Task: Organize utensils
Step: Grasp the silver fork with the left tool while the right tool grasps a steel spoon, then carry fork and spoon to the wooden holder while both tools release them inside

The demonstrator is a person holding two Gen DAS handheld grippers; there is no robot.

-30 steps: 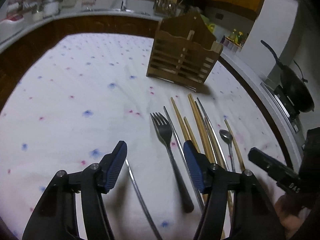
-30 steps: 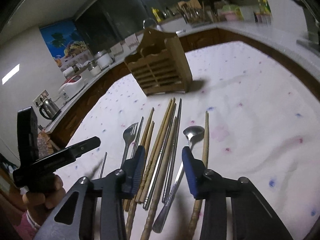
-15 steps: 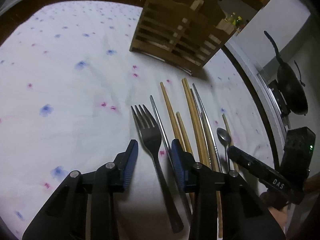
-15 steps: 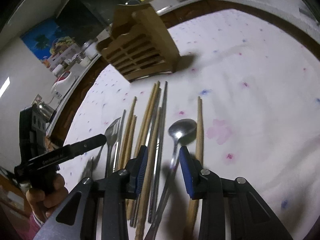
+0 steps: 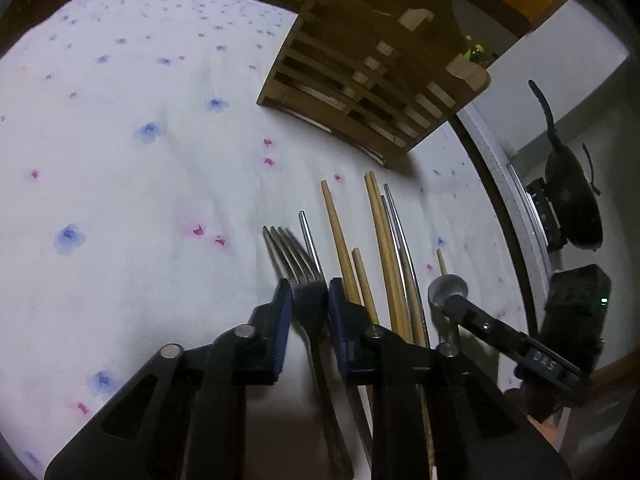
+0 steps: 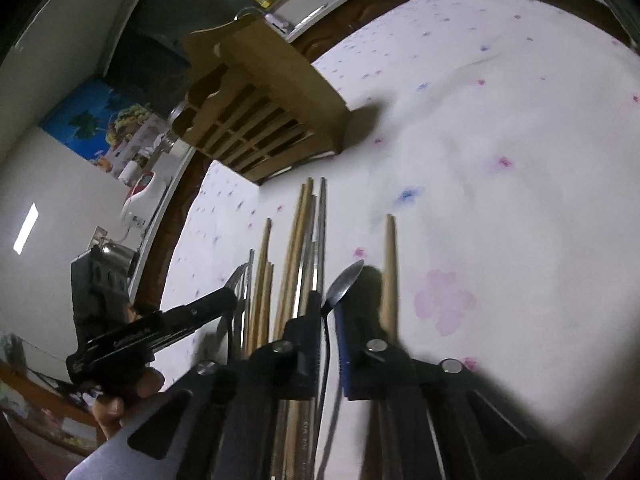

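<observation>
Now both grippers have closed on cutlery.
The left gripper (image 5: 307,312) clamps the fork (image 5: 298,264); the right gripper (image 6: 329,320) pinches the spoon (image 6: 344,280), so both can go to the wooden rack (image 5: 372,80) ahead.

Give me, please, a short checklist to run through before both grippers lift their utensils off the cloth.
1. Left gripper shut on the fork: ok.
2. Right gripper shut on the spoon: ok.
3. Fork gripped alone, metal chopstick beside it outside the pads: cannot tell.
4. Spoon gripped alone, wooden chopstick to its right outside the pads: ok.
5. Wooden holder standing upright on the cloth, ahead of the utensils: ok.
6. Holder compartments free to receive utensils: cannot tell.
</observation>
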